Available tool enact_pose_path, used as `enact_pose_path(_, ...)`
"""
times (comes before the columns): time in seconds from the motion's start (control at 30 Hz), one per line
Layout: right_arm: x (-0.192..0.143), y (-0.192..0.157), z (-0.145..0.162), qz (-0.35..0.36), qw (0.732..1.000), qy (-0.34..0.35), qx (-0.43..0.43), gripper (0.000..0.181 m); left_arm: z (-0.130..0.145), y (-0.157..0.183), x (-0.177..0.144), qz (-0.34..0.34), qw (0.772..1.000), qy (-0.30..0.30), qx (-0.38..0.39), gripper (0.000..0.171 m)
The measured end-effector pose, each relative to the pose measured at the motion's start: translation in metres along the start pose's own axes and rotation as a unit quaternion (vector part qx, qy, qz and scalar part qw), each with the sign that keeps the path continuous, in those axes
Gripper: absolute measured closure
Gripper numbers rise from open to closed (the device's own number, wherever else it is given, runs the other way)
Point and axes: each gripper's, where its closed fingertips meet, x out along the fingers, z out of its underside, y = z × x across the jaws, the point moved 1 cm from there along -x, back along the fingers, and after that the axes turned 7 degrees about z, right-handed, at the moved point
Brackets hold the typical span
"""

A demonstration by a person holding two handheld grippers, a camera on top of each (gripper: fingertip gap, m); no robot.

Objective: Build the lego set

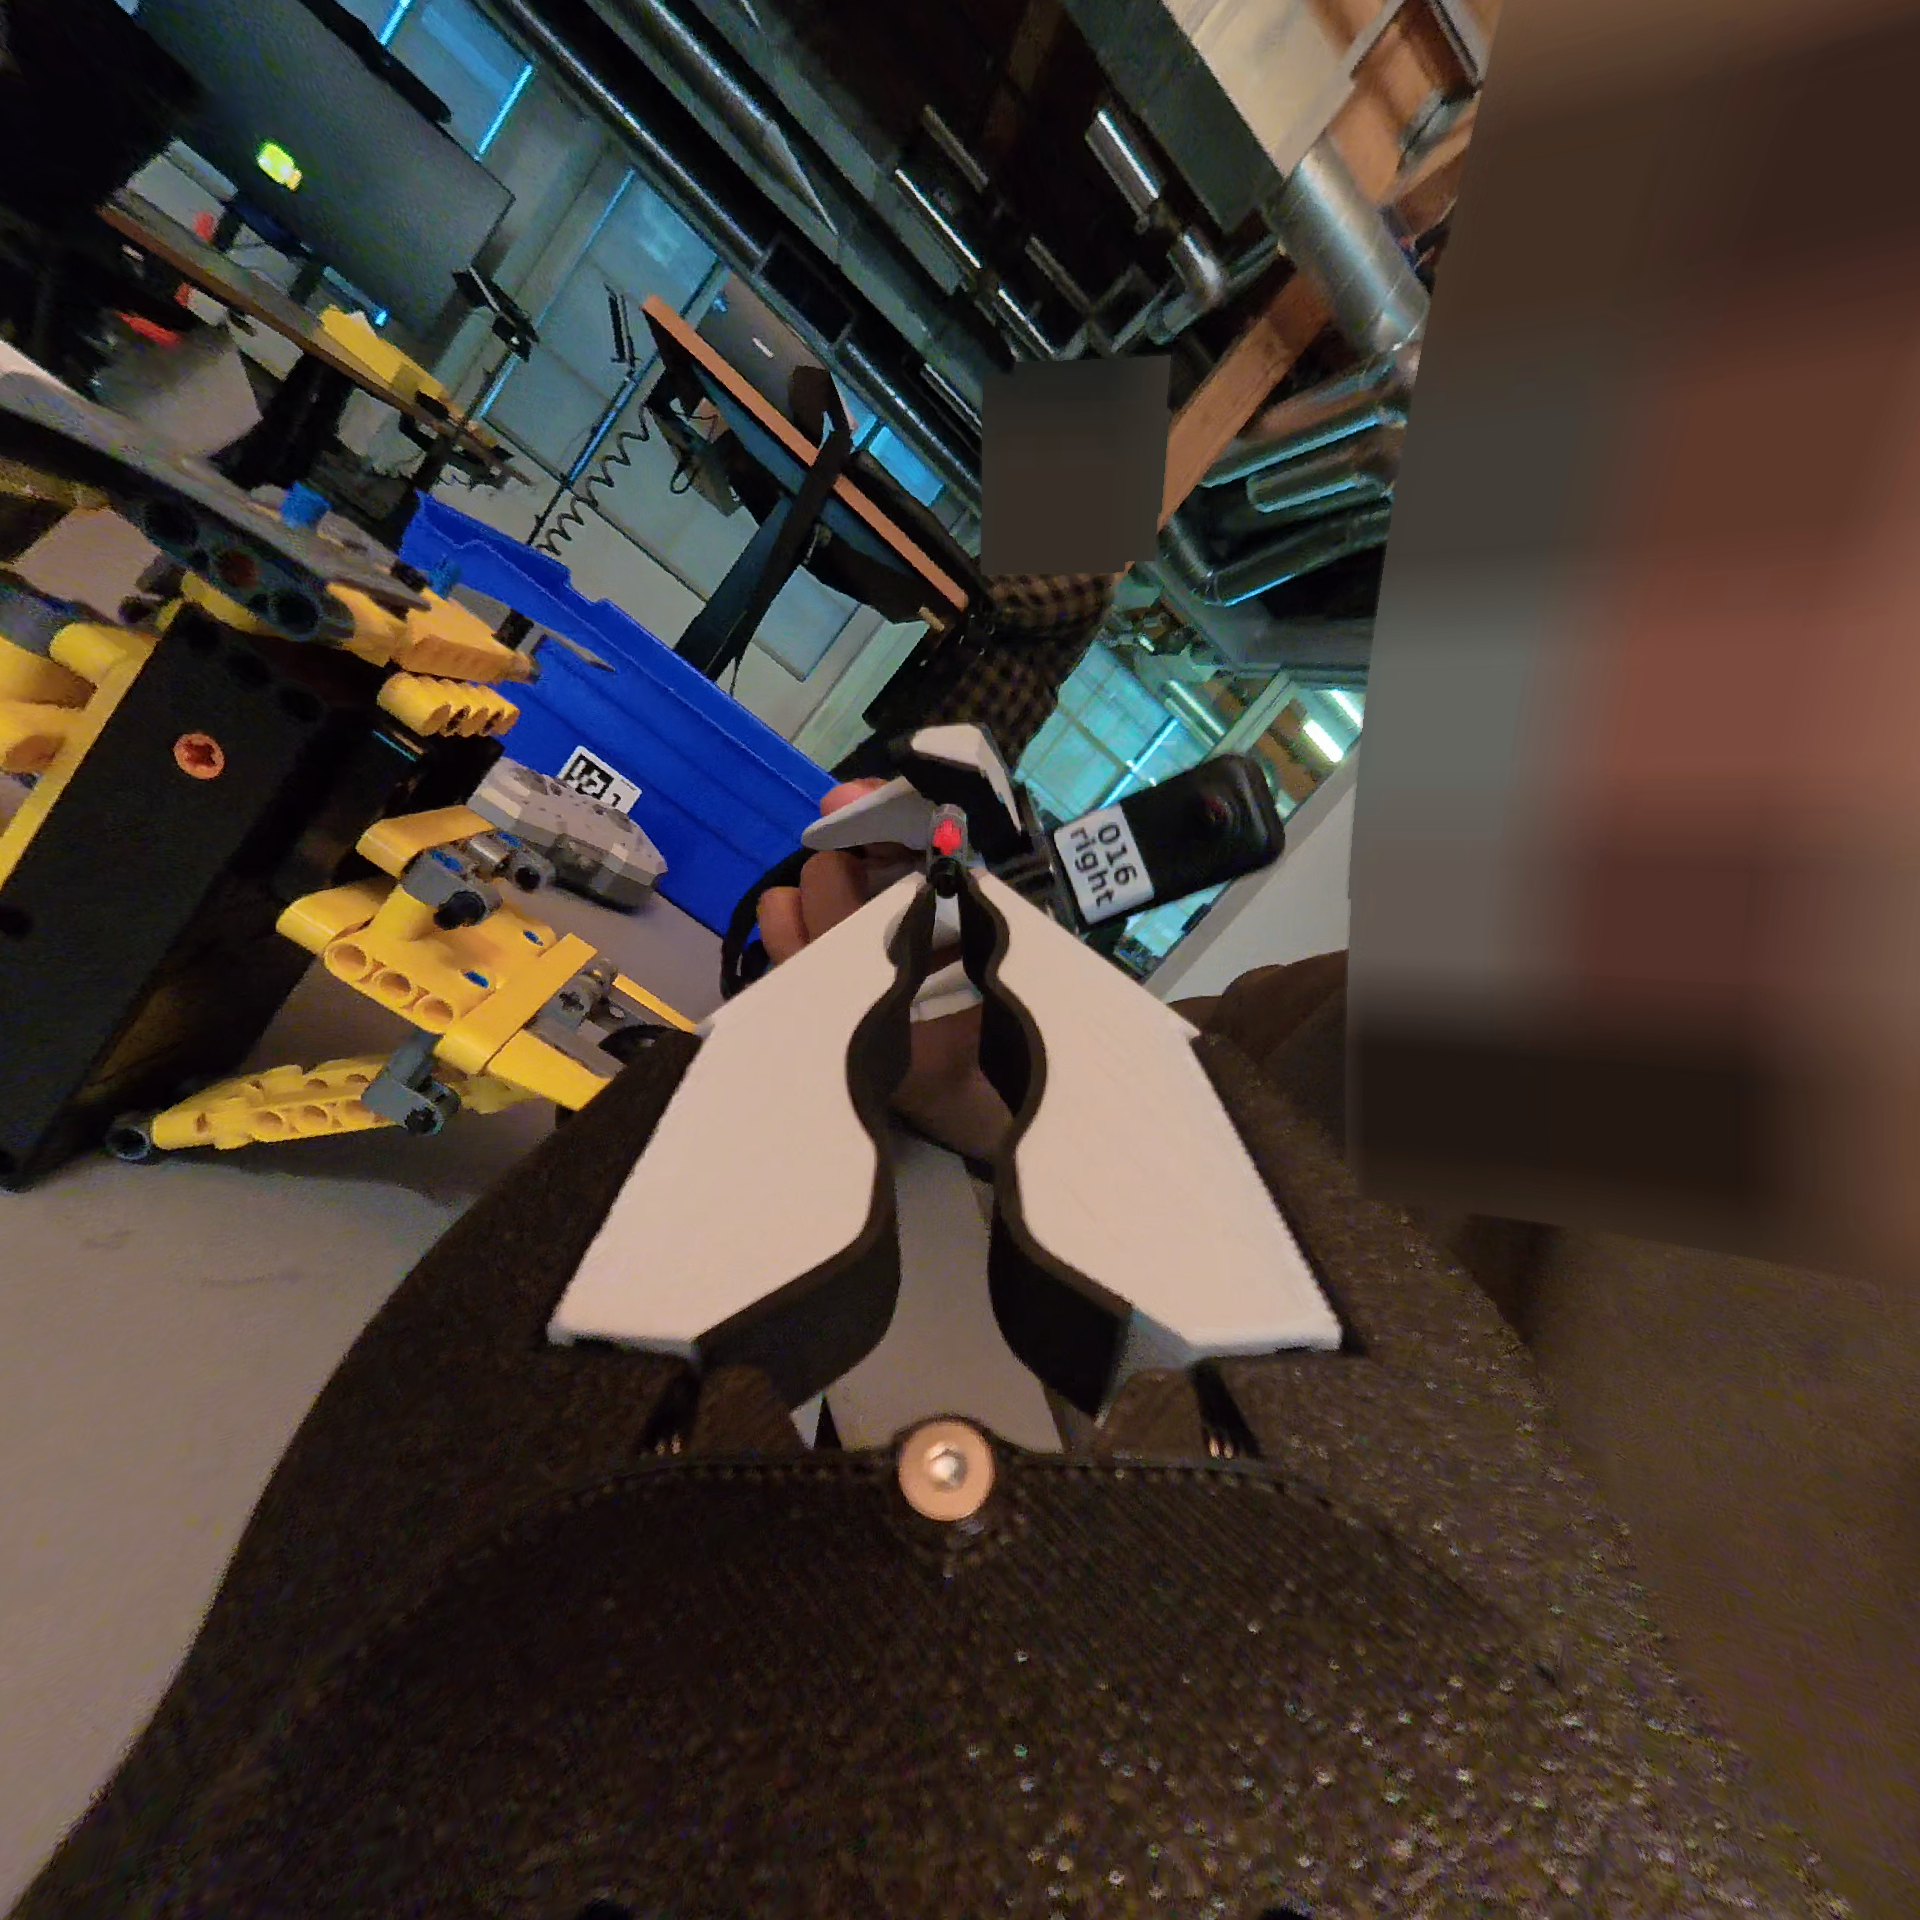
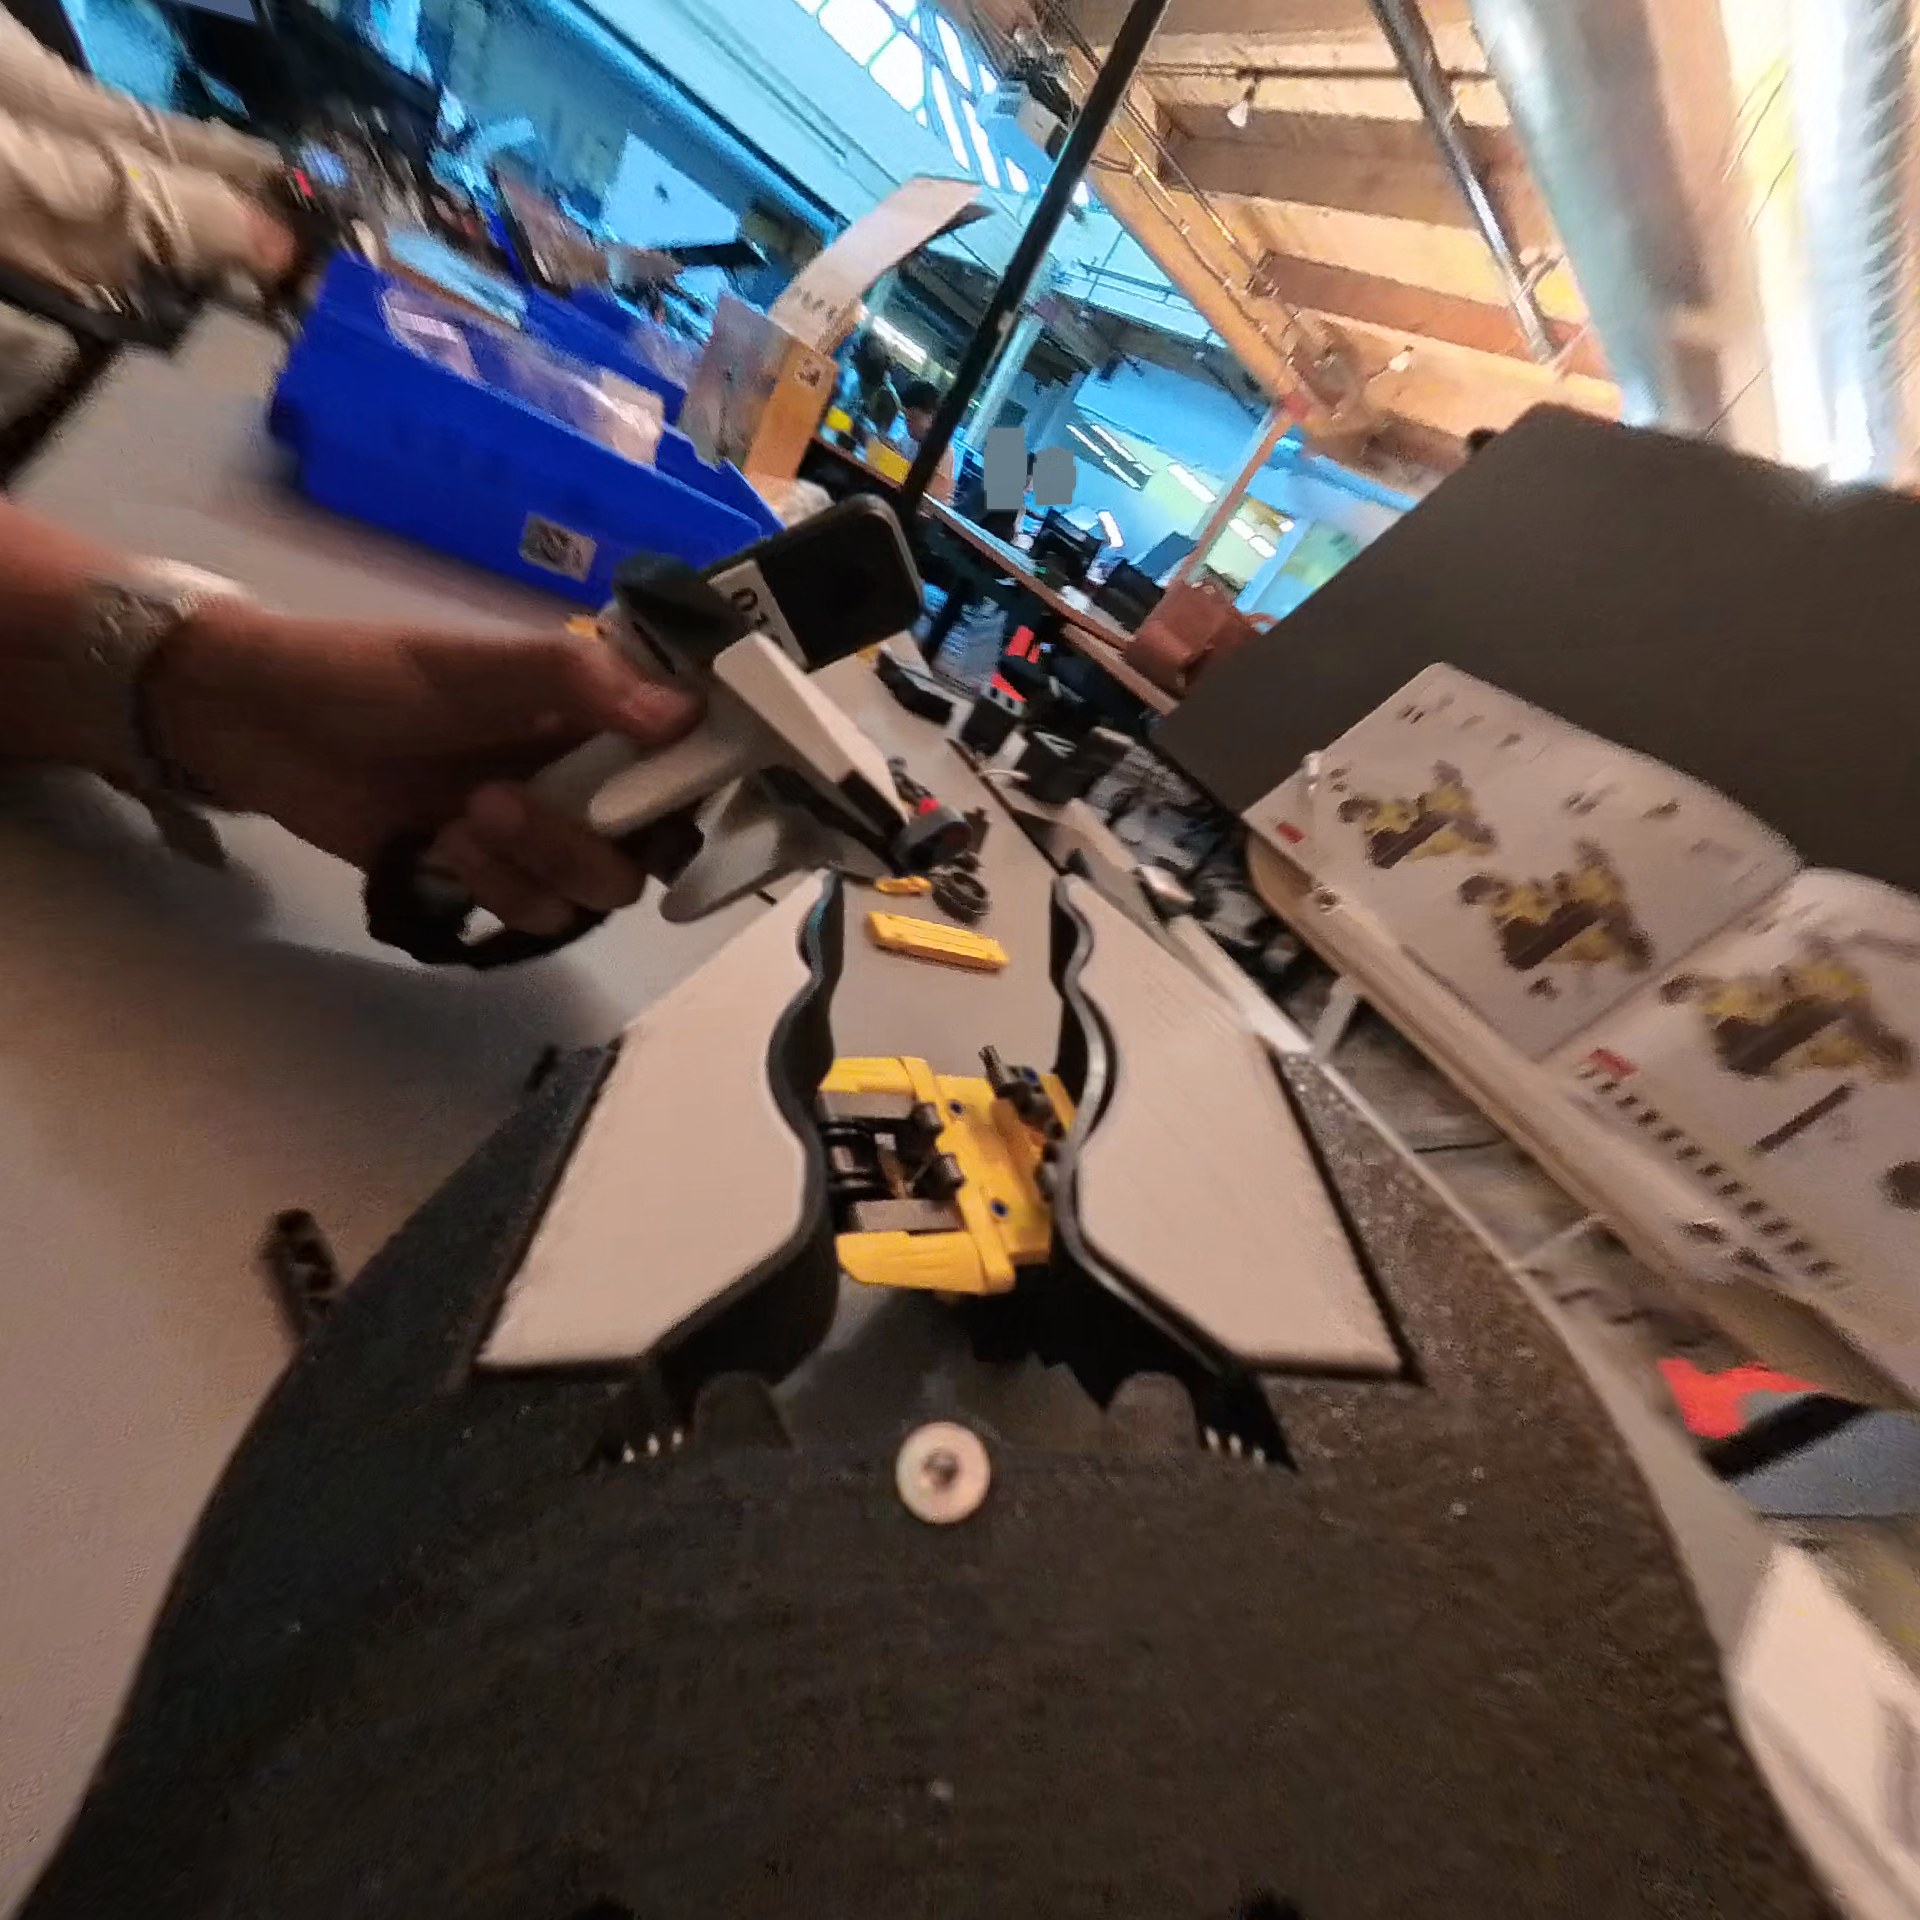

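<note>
- A small black and red pin (image 1: 945,847) is pinched at the very tips of the left gripper (image 1: 943,883), whose jaws are nearly closed on it.
- A yellow and black block assembly (image 2: 940,1169) is clamped between the jaws of the right gripper (image 2: 940,914).
- A large yellow and black model (image 1: 239,831) is seen left of the left gripper, on the grey table (image 1: 208,1351).
- An open instruction booklet (image 2: 1558,935) is seen right of the right gripper.

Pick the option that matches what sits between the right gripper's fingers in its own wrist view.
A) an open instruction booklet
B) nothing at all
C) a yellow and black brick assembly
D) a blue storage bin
C: the right gripper has a yellow and black brick assembly between its fingers, against the inner pads on both sides.
</note>
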Motion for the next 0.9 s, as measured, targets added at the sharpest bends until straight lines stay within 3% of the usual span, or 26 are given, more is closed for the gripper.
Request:
enact_pose_path(0.13,-0.001,-0.006,-0.001,0.051,0.993,0.038,-0.103,0.156,0.003,-0.002,-0.001,0.009,1.0,-0.002,-0.026,0.171)
enact_pose_path(0.2,-0.003,-0.01,-0.002,0.054,0.99,0.059,-0.112,0.16,0.004,-0.001,-0.001,0.011,1.0,-0.005,-0.028,0.171)
enact_pose_path(0.33,-0.004,-0.005,-0.007,-0.002,0.993,0.063,0.099,0.16,0.002,0.001,-0.003,0.007,1.0,-0.007,-0.007,0.171)
enact_pose_path(0.43,-0.003,0.008,-0.004,-0.018,0.972,0.045,0.228,0.158,0.002,0.002,-0.003,-0.002,1.0,-0.02,0.022,0.171)
enact_pose_path(0.6,-0.001,-0.007,0.0,-0.117,0.916,-0.008,0.382,0.152,0.008,0.007,0.004,-0.007,0.996,-0.048,0.072,0.171)
enact_pose_path(0.77,-0.003,-0.009,-0.001,-0.167,0.872,-0.009,0.461,0.164,0.017,0.007,0.011,-0.019,0.992,-0.078,0.097,0.171)
enact_pose_path(0.9,-0.006,-0.009,-0.003,-0.175,0.879,-0.006,0.443,0.174,0.018,0.006,0.013,-0.023,0.992,-0.079,0.095,0.171)
